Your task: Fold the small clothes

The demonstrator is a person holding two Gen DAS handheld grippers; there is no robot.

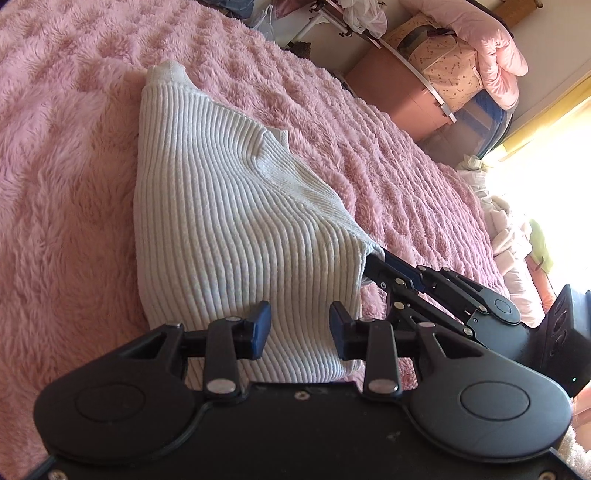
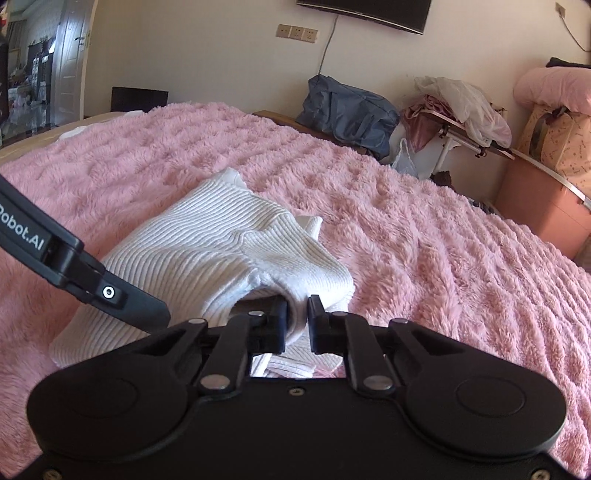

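Lying on a fluffy pink blanket [image 1: 66,166] is a small white ribbed sweater [image 1: 221,221], already doubled over so that one layer rests on another, with a cuff or hem end sticking out at its far end. From the right wrist view the same sweater [image 2: 207,251] sits in the middle of the blanket [image 2: 424,240], its near edge bunched up and lifted off the pile.

That near edge is pinched by the right gripper [image 2: 296,325]: its two dark pads are drawn close together with a fold of white knit squeezed between them. In the left wrist view the right gripper [image 1: 376,264] comes in from the right side, its tips buried in the sweater's near right corner.

At the sweater's near edge, the left gripper [image 1: 300,330] has its jaws spread apart, the ribbed cloth showing in the gap between the blue pads [image 1: 263,328]. Whether the pads actually touch the knit cannot be told. Its body also crosses the left side of the right wrist view as a dark bar [image 2: 74,273] with white lettering.

Beyond the bed, a blue bag [image 2: 347,110] leans against the wall, next to a heap of clothes and plastic on a small rack [image 2: 458,107]. A pink cabinet [image 2: 546,218] stands at the right, with a patterned bundle and a pink quilt [image 1: 495,48] above it. A dark screen [image 2: 364,11] hangs on the wall.
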